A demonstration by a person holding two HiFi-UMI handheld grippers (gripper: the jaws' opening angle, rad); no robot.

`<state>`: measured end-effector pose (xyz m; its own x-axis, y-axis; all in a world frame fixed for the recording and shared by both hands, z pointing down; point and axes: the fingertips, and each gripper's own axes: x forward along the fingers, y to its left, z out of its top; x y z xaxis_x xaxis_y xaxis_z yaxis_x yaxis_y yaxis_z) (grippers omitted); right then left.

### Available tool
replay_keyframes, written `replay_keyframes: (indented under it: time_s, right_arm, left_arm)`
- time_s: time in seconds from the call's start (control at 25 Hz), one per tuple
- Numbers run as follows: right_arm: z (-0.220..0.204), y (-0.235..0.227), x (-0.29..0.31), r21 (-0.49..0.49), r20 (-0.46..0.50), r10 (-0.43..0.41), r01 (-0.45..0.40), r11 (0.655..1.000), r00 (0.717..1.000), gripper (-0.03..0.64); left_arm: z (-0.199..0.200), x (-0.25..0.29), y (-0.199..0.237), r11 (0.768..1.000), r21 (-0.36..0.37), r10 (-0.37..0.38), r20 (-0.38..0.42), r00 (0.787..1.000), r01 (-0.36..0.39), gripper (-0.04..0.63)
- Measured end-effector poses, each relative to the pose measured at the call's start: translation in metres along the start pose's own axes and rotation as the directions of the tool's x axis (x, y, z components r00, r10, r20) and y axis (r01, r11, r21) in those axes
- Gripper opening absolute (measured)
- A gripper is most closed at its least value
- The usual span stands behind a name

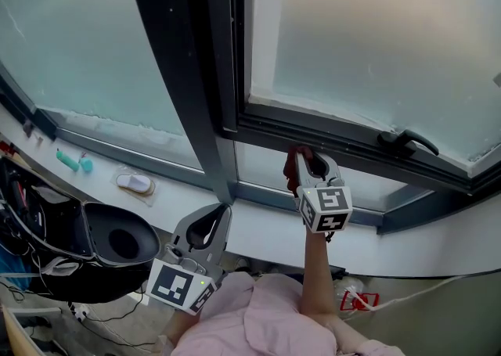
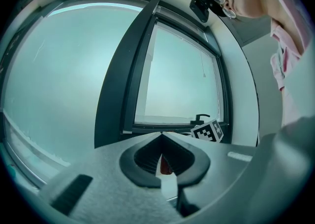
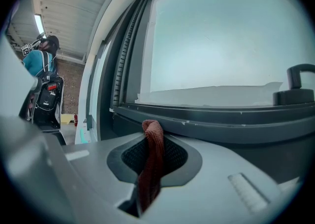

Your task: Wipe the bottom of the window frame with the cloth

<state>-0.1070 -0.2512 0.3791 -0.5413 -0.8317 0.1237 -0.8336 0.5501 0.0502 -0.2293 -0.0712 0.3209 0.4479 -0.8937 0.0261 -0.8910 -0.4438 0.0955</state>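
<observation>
My right gripper (image 1: 307,157) is shut on a dark red cloth (image 1: 293,168), held up against the dark bottom rail of the window frame (image 1: 344,134). In the right gripper view the cloth (image 3: 153,156) runs up between the jaws and its folded top sits just below the frame rail (image 3: 221,117). My left gripper (image 1: 221,213) hangs lower, near the white sill (image 1: 258,225), with its jaws closed and nothing in them. From the left gripper view the jaws (image 2: 161,142) meet at the tip, and the right gripper's marker cube (image 2: 207,131) shows beyond.
A black window handle (image 1: 407,140) sits on the frame to the right. A dark vertical mullion (image 1: 188,73) divides the panes. On the left sill lie a teal item (image 1: 72,161) and a white object (image 1: 135,183). A black bag (image 1: 86,249) stands below left.
</observation>
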Motion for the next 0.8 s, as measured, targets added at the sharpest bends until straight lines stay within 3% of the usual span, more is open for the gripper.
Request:
replay_keyframes:
  time_s: [0.8]
  right_arm:
    - [-0.005, -0.027, -0.019, -0.003, -0.001, -0.017, 0.017, 1.000, 1.000, 0.046]
  left_arm:
    - [0.001, 0.019, -0.027, 0.999, -0.008, -0.036, -0.006, 0.999, 0.036, -0.002]
